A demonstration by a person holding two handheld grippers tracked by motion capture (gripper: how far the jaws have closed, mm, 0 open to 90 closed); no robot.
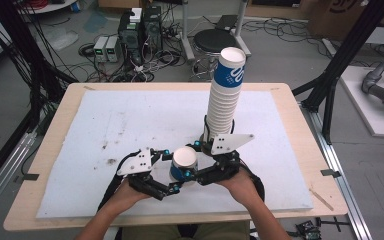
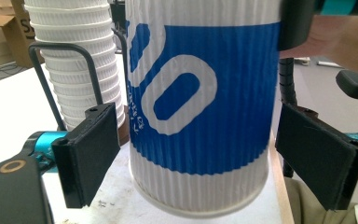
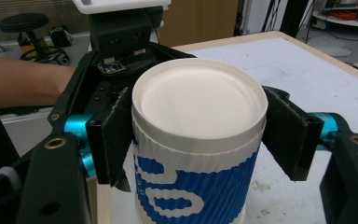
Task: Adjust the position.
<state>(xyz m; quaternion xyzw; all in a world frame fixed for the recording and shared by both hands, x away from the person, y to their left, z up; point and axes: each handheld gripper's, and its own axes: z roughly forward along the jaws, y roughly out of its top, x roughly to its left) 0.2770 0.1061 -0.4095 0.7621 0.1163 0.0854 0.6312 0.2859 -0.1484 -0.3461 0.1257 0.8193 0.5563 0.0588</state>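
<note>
A white paper cup with blue print (image 1: 184,157) stands upside down near the front middle of the mat, between both grippers. My right gripper (image 1: 194,160) is shut on it: in the right gripper view its pads (image 3: 114,135) press both sides of the cup (image 3: 198,102) just under the upturned base. My left gripper (image 2: 203,156) is open, with its pads (image 2: 88,154) on either side of the lower cup (image 2: 200,93) and a thin gap at each. A tall stack of the same cups (image 1: 225,100) rises just behind in a wire holder (image 2: 60,46). I cannot tell whether the cup touches the mat.
A white foam mat (image 1: 130,125) with a few dark stains covers the wooden table (image 1: 290,115). On the floor beyond the table are a black stool (image 1: 215,40), computer boxes (image 1: 140,30) and cables. Black frame posts (image 1: 340,65) stand at the right.
</note>
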